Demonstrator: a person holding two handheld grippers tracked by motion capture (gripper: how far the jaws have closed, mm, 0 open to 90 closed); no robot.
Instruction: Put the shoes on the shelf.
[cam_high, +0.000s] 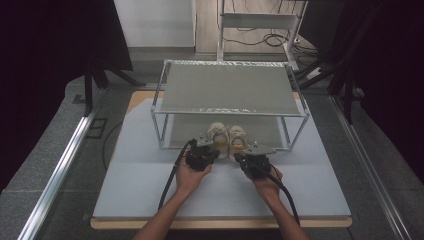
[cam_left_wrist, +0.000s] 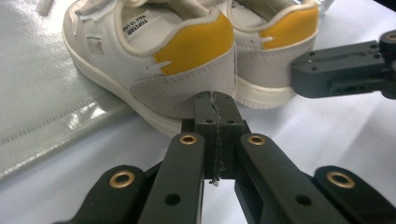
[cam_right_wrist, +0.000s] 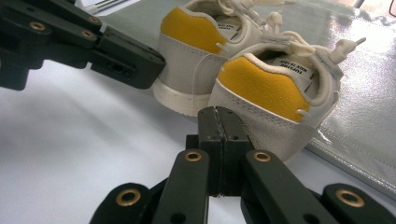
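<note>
Left gripper (cam_left_wrist: 215, 100) and right gripper (cam_right_wrist: 219, 114): jaws fully closed, holding nothing, each just behind 1 shoe (cam_left_wrist: 154, 60) heel of 2.

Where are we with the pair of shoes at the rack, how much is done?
Done: both shoes, left shoe and right shoe, stand side by side at the rack's lower front, heels toward the person. In hand: the left gripper and right gripper sit shut just behind the heels, gripping nothing. Left: whether the shoes need pushing further in, I cannot tell.
</note>
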